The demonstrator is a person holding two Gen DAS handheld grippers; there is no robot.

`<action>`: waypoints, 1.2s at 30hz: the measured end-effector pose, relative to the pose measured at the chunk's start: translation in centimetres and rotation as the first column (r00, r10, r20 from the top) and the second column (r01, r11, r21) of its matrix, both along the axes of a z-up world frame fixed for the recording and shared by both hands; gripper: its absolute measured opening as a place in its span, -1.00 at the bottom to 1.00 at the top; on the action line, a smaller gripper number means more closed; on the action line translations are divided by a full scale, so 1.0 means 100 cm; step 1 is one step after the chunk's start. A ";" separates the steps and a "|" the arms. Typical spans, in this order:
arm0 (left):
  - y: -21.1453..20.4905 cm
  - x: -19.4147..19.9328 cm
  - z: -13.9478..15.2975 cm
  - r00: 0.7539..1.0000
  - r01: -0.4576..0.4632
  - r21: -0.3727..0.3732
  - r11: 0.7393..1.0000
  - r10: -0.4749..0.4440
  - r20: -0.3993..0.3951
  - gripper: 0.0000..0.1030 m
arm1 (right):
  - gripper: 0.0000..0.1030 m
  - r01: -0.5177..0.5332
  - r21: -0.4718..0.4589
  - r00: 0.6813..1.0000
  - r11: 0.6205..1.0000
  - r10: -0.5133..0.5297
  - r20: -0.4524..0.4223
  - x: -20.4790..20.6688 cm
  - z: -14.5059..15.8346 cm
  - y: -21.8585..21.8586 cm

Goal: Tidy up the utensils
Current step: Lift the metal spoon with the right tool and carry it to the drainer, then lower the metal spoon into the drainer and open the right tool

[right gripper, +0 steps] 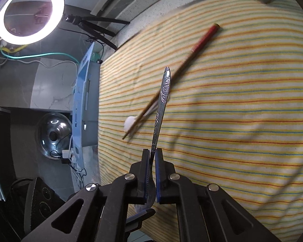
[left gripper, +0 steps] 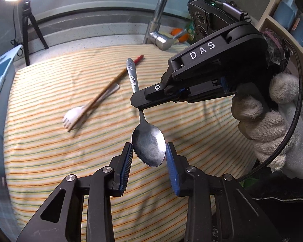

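Observation:
A metal spoon [left gripper: 149, 147] with a patterned handle hangs above the striped cloth [left gripper: 50, 161]. My left gripper [left gripper: 148, 145] is shut on its bowl, with a blue pad against each side. My right gripper [left gripper: 137, 103], held by a gloved hand [left gripper: 272, 121], is shut on the spoon's neck. In the right wrist view the handle of the spoon [right gripper: 161, 100] sticks out forward from that gripper [right gripper: 152, 152]. On the cloth lie a white plastic fork [left gripper: 72, 115] and a brown chopstick [left gripper: 105, 92] with a red end, which lies across the fork.
A chrome faucet [left gripper: 159, 20] stands at the cloth's far edge. A ring light on a tripod [left gripper: 28, 30] is at the far left. A blue rack [left gripper: 0, 76] stands by the cloth's left edge. A steel pot lid [right gripper: 52, 135] lies beyond the rack.

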State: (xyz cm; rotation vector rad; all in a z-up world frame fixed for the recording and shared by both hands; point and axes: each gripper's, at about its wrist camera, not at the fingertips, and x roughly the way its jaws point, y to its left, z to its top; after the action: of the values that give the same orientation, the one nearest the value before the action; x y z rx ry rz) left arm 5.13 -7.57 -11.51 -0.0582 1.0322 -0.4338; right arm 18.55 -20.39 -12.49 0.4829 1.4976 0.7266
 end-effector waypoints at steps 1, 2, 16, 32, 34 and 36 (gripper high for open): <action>0.004 -0.001 0.003 1.000 -0.005 -0.003 1.000 0.005 0.007 -0.38 | -0.91 -0.001 0.004 1.000 1.000 0.001 0.006 0.001 0.004 0.003; 0.010 -0.001 0.006 1.000 -0.011 -0.004 1.000 0.011 0.017 -0.38 | -0.91 -0.004 0.010 1.000 1.000 0.004 0.014 0.001 0.008 0.008; 0.113 -0.006 0.037 0.986 -0.138 0.020 0.990 0.136 0.098 -0.38 | -0.93 -0.113 0.079 0.990 0.990 0.106 0.093 0.015 0.048 0.130; 0.213 0.017 0.023 0.969 -0.237 0.066 0.969 0.232 0.084 -0.38 | -0.93 -0.221 0.047 0.969 0.974 0.214 0.125 0.027 0.039 0.267; 0.220 0.017 0.020 0.968 -0.242 0.067 0.968 0.237 0.076 -0.38 | -0.93 -0.229 0.036 0.966 0.973 0.223 0.128 0.029 0.036 0.277; 0.226 0.018 0.017 0.967 -0.249 0.068 0.966 0.244 0.069 -0.38 | -0.93 -0.237 0.027 0.964 0.971 0.231 0.130 0.030 0.032 0.285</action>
State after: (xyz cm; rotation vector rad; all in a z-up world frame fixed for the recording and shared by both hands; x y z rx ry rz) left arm 6.95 15.05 -9.83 -0.1038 0.9669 -0.1682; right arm 21.53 8.14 -9.26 0.2875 1.4369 0.9580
